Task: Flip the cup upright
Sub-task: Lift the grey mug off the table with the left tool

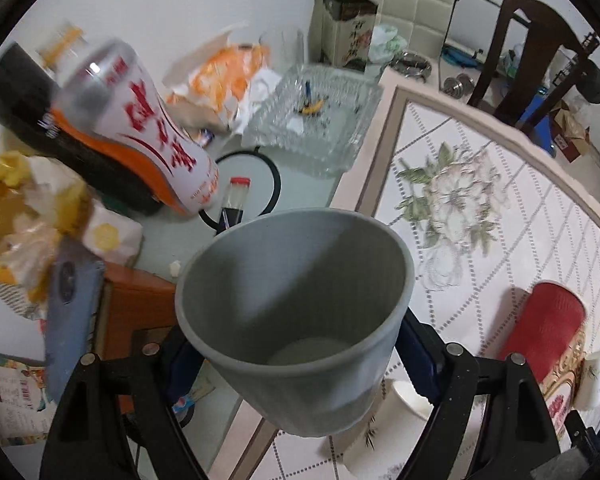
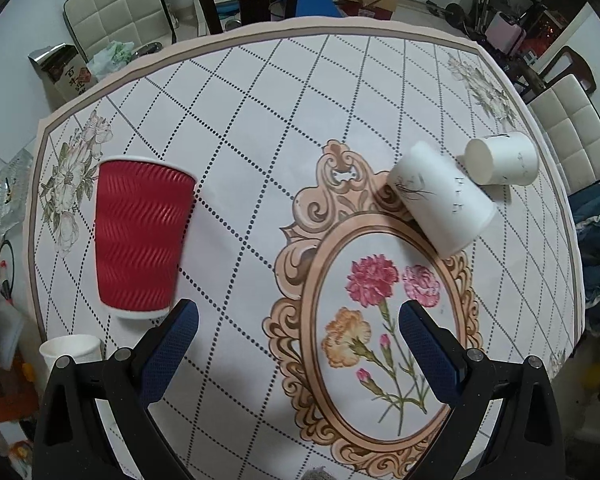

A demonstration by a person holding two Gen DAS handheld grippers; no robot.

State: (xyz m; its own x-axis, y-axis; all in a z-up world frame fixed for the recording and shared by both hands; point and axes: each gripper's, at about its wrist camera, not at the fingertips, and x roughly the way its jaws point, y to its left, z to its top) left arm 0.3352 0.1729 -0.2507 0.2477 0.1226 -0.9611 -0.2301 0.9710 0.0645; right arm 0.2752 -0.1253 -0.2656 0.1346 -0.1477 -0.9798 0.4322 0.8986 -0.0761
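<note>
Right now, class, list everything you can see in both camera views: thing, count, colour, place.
grey cup: 1, grey, held in left gripper, mouth facing camera
red cup: 1, red ribbed, on tablecloth, left
white cups: 2, white, lying on their sides, tablecloth right
small white cup: 1, white, tablecloth's near left edge
tablecloth: 1, white, floral
glass tray: 1, clear, side surface
left gripper: 1, black and blue, shut on cup
right gripper: 1, black and blue, open, empty

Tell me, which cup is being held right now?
The grey cup, gripped by the left tool; the red cup and white ones sit on the table.
</note>
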